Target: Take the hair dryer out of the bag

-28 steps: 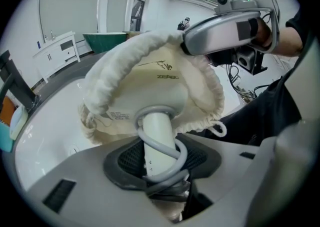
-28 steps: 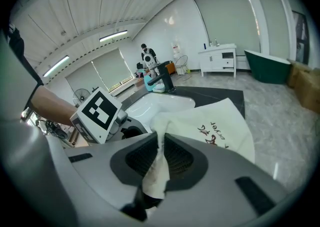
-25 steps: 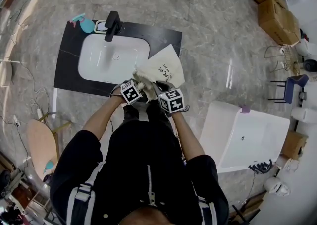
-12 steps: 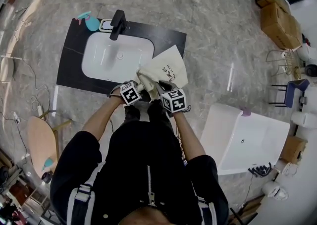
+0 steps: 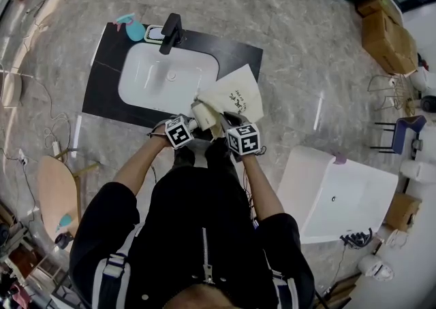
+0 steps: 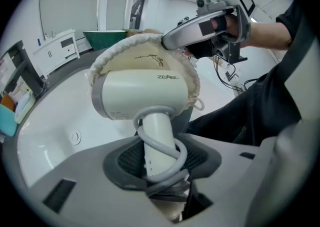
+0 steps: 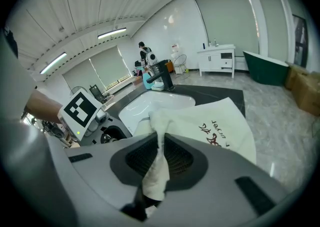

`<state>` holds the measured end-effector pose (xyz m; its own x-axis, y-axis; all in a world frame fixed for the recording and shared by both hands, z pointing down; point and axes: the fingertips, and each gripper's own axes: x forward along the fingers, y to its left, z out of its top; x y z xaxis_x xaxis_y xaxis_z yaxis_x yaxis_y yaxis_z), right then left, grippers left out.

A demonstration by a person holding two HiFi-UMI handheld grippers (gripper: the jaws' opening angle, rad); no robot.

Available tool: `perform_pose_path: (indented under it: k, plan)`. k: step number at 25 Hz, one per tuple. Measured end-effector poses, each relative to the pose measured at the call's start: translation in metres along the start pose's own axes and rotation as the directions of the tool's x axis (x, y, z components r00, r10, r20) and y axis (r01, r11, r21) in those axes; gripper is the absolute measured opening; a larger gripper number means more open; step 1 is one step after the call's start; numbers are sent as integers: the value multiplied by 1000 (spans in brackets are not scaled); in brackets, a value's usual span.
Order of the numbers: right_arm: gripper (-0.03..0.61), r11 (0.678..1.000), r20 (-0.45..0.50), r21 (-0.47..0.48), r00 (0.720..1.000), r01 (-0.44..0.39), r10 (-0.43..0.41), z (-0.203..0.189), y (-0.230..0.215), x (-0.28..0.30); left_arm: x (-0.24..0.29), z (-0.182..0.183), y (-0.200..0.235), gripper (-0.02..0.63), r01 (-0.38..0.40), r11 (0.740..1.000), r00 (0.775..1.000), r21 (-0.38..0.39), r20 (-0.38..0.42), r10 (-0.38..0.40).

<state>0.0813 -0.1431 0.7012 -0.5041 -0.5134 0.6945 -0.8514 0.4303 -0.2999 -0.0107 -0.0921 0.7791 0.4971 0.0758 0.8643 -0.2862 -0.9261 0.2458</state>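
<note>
Your left hand-held gripper (image 6: pixel 159 167) clamps the hair dryer (image 6: pixel 145 91) by its cord-wrapped handle, plain only in the left gripper view. Your right hand-held gripper (image 7: pixel 156 166) pinches the bag (image 7: pixel 220 121) cloth.

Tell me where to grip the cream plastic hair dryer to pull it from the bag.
Grip the cream hair dryer by its cord-wrapped handle, coming from the person's side: it sticks out bare, while the cream drawstring cloth bag caps the barrel. The left tool clamps there.

left hand-held gripper (image 5: pixel 195 122) clamped wide; right hand-held gripper (image 5: pixel 224 124) pinched nearly shut (both tilted down, side by side)
</note>
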Motion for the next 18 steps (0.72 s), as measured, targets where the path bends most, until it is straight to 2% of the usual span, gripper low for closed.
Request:
perform_pose_path:
  k: [4, 14, 18]
  plan:
    - [51, 1000, -5, 2, 1000, 4, -4, -2, 3, 3, -7, -5, 0, 216, -3, 1000, 1000, -8, 17, 3]
    - [51, 1000, -26, 4, 999, 21, -21, -10, 7, 13, -24, -25, 11, 216, -18, 995, 998, -97, 55, 23]
    - [51, 1000, -33, 10, 999, 25, -24, -13, 7, 17, -35, -25, 18, 216, -23, 989, 994, -147, 100, 38]
